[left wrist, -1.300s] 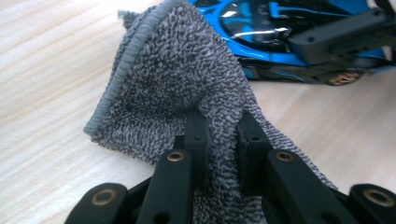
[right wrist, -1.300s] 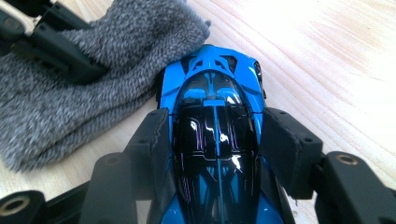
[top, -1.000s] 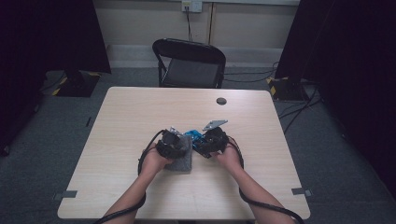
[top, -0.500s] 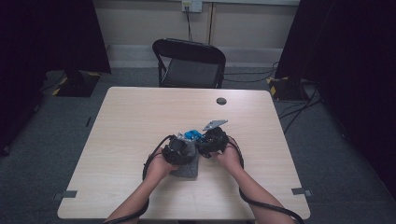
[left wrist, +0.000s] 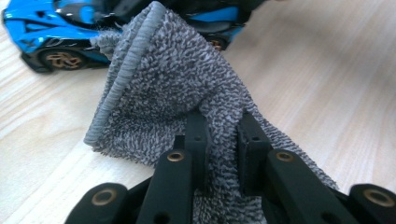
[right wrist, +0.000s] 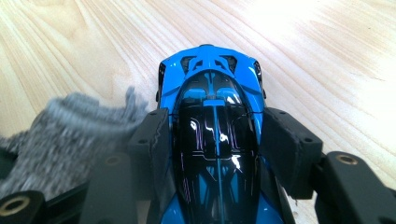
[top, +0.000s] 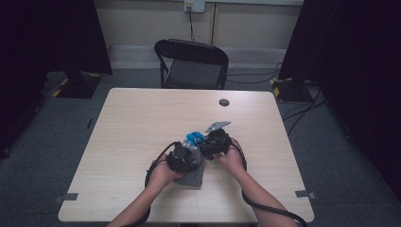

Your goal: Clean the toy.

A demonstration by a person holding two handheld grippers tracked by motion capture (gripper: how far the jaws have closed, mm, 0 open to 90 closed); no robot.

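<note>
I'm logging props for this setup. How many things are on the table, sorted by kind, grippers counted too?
Toy cars: 1, the blue toy car
Cloths: 1, the grey cloth
Small dark round things: 1, the dark disc near the far edge
Grippers: 2, the left gripper and the right gripper
Total: 5

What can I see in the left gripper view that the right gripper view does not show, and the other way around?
Left gripper view: the left gripper pinches a fold of the grey cloth, and the blue toy car shows from its side, with a wheel.

Right gripper view: the right gripper clamps the car's sides, seen from above with its glossy black roof.

Both: car, cloth and the wooden table.
</note>
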